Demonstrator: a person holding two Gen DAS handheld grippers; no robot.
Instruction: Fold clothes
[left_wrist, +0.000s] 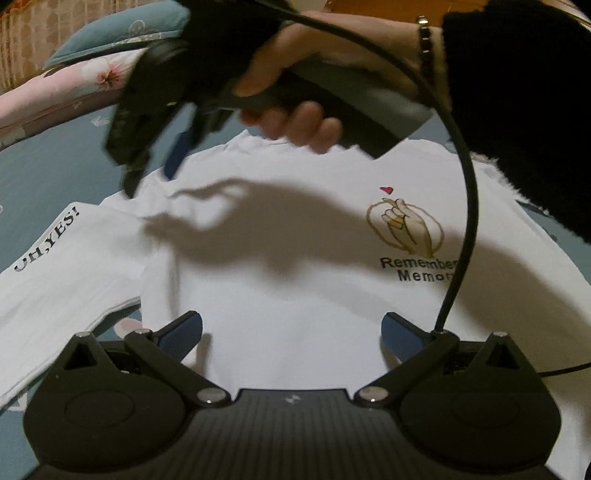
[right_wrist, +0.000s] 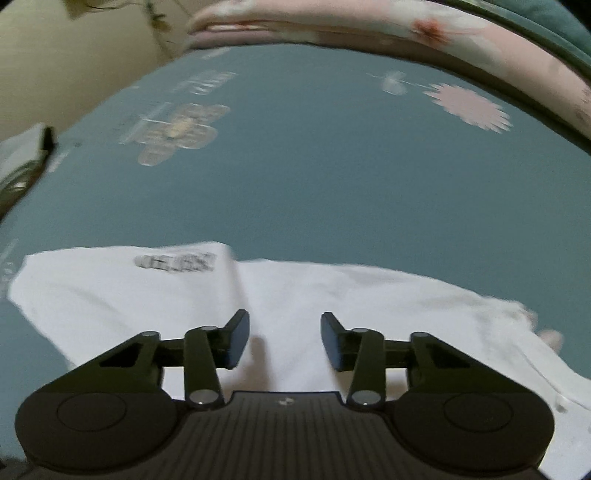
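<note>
While the white shirt (left_wrist: 280, 258) lies spread flat on the teal flowered bedsheet (right_wrist: 332, 177), chest print facing up, its sleeve (left_wrist: 55, 280) with the "OH,YES!" lettering sticks out to one side. Left gripper (left_wrist: 291, 330) hovers low over the shirt's body, jaws spread wide, nothing in them. Right gripper (right_wrist: 284, 339) is over the shoulder area near that sleeve, jaws also parted and empty. A hand (left_wrist: 295, 110) grips its handle, black sleeve (left_wrist: 524, 110) behind it. Pink floral bedding (right_wrist: 406, 26) runs along the far edge of the sheet.
</note>
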